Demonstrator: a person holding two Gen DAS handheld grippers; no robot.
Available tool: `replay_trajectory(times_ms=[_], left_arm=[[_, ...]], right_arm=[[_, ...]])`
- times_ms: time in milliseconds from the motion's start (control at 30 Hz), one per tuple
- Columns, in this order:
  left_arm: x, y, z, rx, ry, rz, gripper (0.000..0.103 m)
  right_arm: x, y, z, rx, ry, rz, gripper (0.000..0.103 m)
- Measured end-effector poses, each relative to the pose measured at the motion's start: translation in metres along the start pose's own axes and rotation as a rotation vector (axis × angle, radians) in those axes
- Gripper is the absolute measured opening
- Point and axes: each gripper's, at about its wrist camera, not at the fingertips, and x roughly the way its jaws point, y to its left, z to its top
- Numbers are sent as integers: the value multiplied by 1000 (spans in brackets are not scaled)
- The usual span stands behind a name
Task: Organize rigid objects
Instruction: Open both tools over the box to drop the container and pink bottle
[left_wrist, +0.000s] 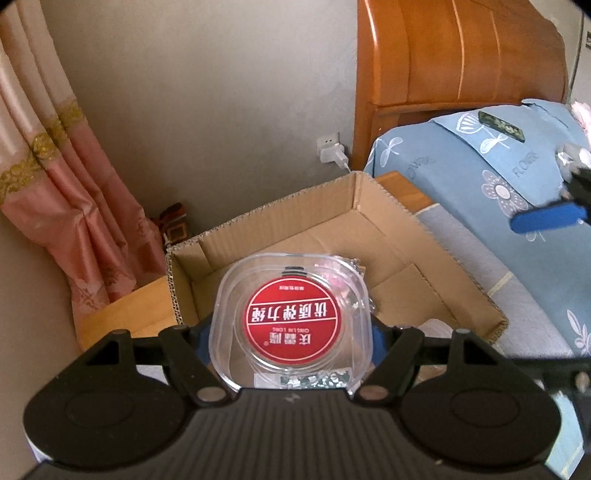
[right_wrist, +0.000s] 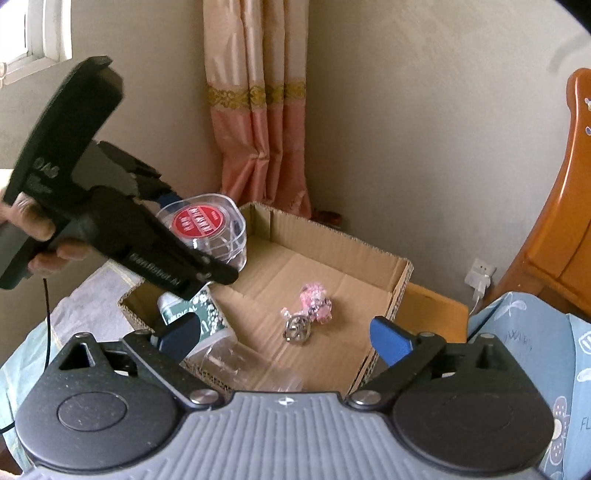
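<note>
A clear plastic box (left_wrist: 290, 325) with a round red label sits between the blue pads of my left gripper (left_wrist: 290, 334), which is shut on it above an open cardboard box (left_wrist: 373, 199). In the right wrist view a hand holds that left gripper (right_wrist: 199, 240) with the clear box (right_wrist: 210, 221) over the cardboard box's (right_wrist: 325, 236) left side. My right gripper (right_wrist: 286, 338) stands open over the near rim with nothing between its pads. Inside the box lie a pink and silver trinket (right_wrist: 312, 306), a green-labelled bottle (right_wrist: 207, 314) and a clear plastic piece (right_wrist: 251, 365).
The cardboard box stands on a wooden stand (right_wrist: 432, 306) beside a bed with a blue flowered cover (left_wrist: 491, 177). A wooden headboard (left_wrist: 461, 55), a wall socket with a charger (left_wrist: 332, 151) and a pink curtain (left_wrist: 66, 192) surround it. A dark patterned case (left_wrist: 500, 125) lies on the bed.
</note>
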Motion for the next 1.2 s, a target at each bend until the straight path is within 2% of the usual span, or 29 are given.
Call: replay_trajectory(times_ms=[200,267,300,700,1067,1200], left_arm=[[17,7,3,-54,-4,20,75],[16,10,2,-72,-30,16,87],[14,10,2,-76,-47,24,89],[-18,-5,-14,-59,-97,58,94],[-37,-26,-66,-82,-130,84,96],[-37,-27,-92,-143,-139,106,96]], right_arm=[[-3,6,-9,-12,10,-8,101],[-5,5,-13,-10,12,-12,101],[-6,4,-14,-8,12,-15,101],[-9,-2,-40,62,13,17,101],[-15,1,-80,121,-11,3,103],[-10,9,-102,100,-19,15,103]])
